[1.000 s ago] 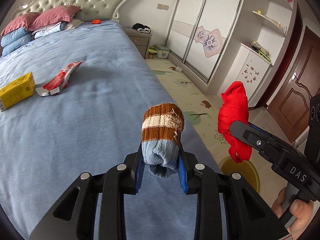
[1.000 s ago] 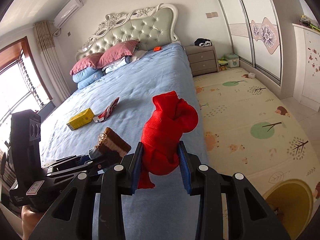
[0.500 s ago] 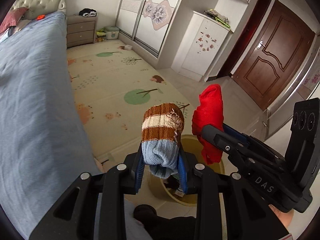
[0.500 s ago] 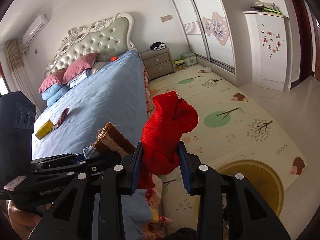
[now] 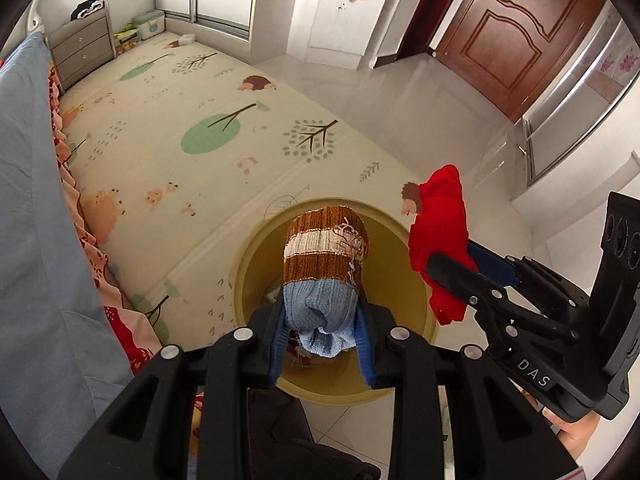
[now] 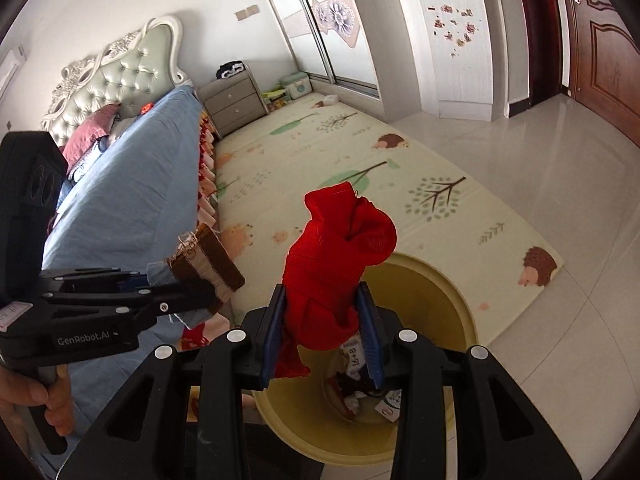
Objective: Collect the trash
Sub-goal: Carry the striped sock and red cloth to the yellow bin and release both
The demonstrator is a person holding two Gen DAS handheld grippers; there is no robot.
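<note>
bin (image 5: pixel 256 248) floor: mostly hidden by sock (image 5: pixel 324 264) | wrapper (image 6: pixel 356 360) print: unreadable

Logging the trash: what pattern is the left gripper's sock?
Brown and white stripes over a light blue end; clearest in the left wrist view.

My right gripper (image 5: pixel 448 276) read "DAS"; my left gripper (image 6: pixel 192 292) read "GenRobot.AI"; a wrapper (image 6: pixel 357 360) in the bin (image 6: pixel 460 304) showed "8+91".

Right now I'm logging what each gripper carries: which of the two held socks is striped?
The brown, white and blue knitted sock in the left gripper; the sock in the right gripper is plain red.
</note>
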